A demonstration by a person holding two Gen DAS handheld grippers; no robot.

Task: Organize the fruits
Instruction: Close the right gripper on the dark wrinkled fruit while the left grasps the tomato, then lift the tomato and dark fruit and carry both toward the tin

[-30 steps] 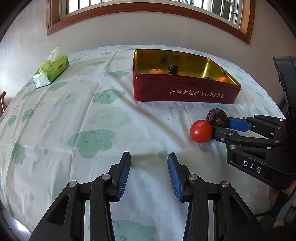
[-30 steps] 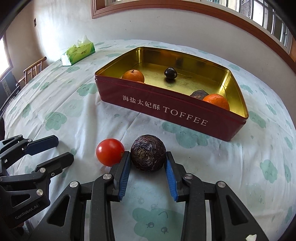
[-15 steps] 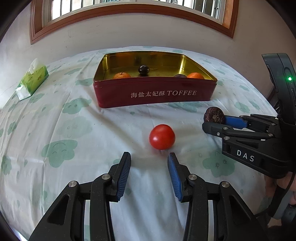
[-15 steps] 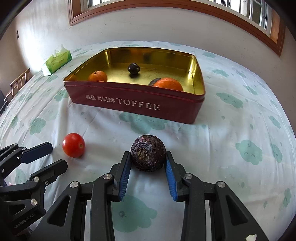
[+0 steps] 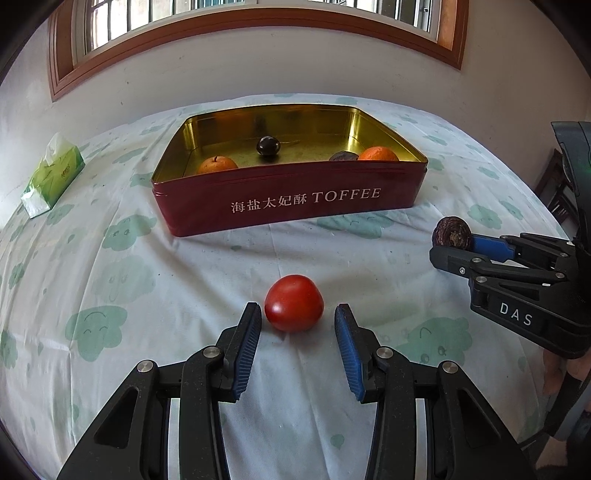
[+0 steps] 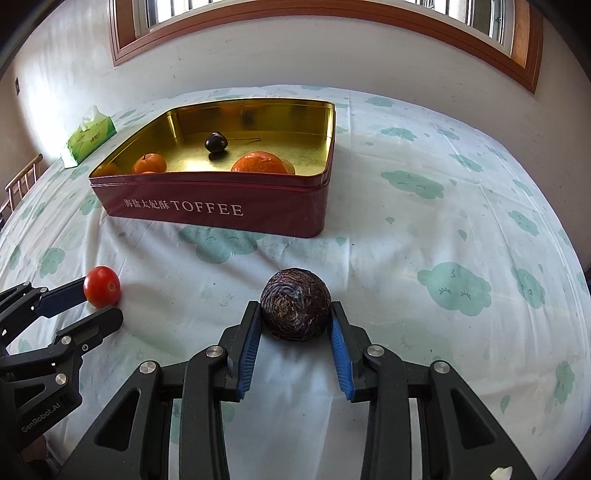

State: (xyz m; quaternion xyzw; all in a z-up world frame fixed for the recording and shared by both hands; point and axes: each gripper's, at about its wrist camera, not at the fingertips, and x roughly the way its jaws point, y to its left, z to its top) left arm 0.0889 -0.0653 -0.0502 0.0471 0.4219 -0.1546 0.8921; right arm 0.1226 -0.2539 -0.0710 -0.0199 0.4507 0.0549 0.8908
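A red tomato (image 5: 294, 302) lies on the cloud-print tablecloth between the fingertips of my left gripper (image 5: 297, 314), which is open around it, with a gap on the right side. The tomato (image 6: 102, 286) also shows at the left in the right wrist view. My right gripper (image 6: 295, 314) is shut on a wrinkled dark purple passion fruit (image 6: 295, 302), also visible in the left wrist view (image 5: 451, 232). A red TOFFEE tin (image 5: 295, 199) with a gold inside stands behind and holds two oranges (image 5: 217, 164), a dark plum (image 5: 268, 146) and another dark fruit (image 5: 343, 156).
A green tissue box (image 5: 51, 177) lies at the far left of the table. A wall with a wood-framed window (image 5: 258, 22) runs behind the table. A wooden chair (image 6: 18, 181) stands off the table's left edge.
My left gripper has moved forward so the tomato now sits between its fingertips. My right gripper has carried the passion fruit to the right, away from the tomato.
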